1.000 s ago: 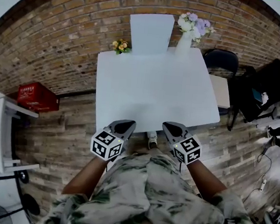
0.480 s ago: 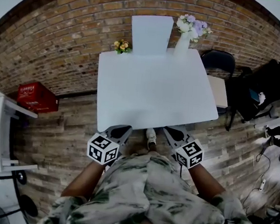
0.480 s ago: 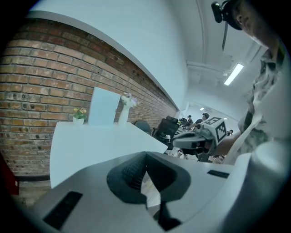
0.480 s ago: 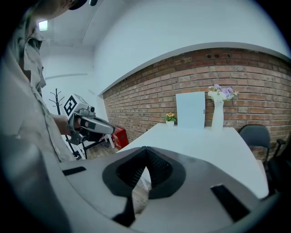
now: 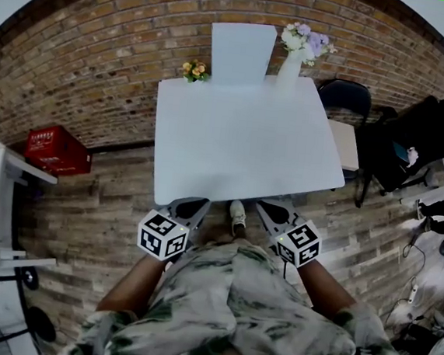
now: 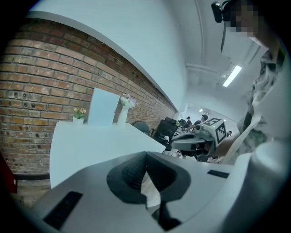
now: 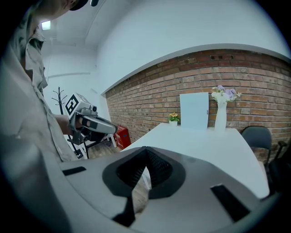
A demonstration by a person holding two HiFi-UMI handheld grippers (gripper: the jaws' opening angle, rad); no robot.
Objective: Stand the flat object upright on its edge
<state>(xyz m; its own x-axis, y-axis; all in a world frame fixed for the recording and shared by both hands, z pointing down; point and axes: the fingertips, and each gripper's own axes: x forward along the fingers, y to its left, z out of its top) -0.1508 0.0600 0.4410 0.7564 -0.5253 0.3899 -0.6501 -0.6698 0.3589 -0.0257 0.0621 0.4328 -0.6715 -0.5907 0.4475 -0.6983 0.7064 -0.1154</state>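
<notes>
1. Both grippers have backed off the surface (image 5: 241, 143) since a second ago; in the head view your left gripper (image 5: 191, 206) and right gripper (image 5: 275, 211) hang past its near edge. The flat panel (image 5: 240, 52) stands at the far edge, dead ahead, equally far from either hand.
2. Left gripper view: jaws clenched, empty; panel upright, face toward you, beside the vase (image 6: 122, 116).
3. Right gripper view: clenched on nothing too; only these low views confirm the panel stands on its edge.
</notes>
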